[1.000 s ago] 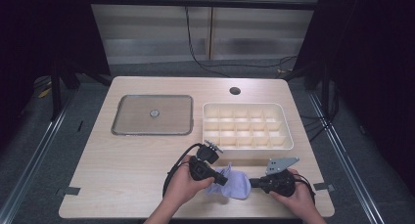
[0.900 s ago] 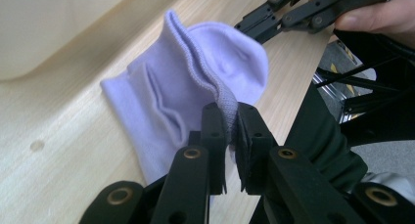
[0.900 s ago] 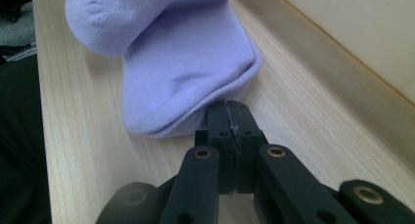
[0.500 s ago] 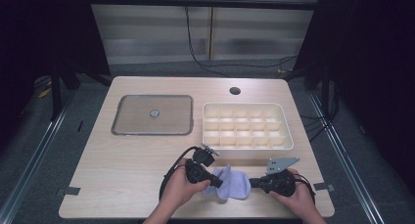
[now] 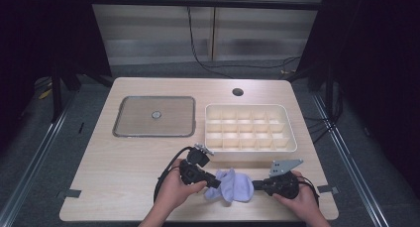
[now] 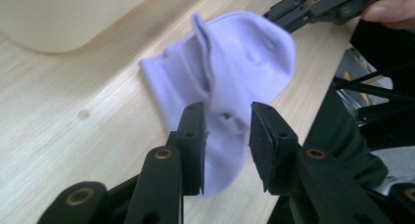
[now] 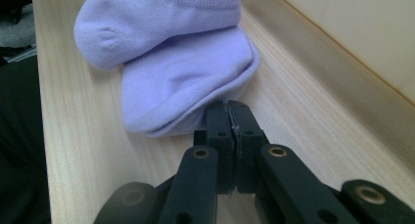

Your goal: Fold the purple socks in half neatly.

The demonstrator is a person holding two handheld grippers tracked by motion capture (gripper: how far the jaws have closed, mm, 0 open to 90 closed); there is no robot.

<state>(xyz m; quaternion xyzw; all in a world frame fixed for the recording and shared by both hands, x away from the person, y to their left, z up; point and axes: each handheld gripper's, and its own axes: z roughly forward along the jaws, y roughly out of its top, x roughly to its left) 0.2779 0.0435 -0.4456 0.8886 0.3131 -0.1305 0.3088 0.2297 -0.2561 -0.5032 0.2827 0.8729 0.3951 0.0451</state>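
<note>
We are folding the lilac sock, which lies bunched on the near part of the table, just in front of the divided tray. Our right gripper has its jaws pressed together on the sock's edge. Our left gripper has just been opening its jaws; they now stand spread, with a fold of sock between them but not pinched. Next, we judge, the left must take a new grip or draw back. How much cloth the right jaws hold is hidden, and the sock's exact folding is hard to read.
</note>
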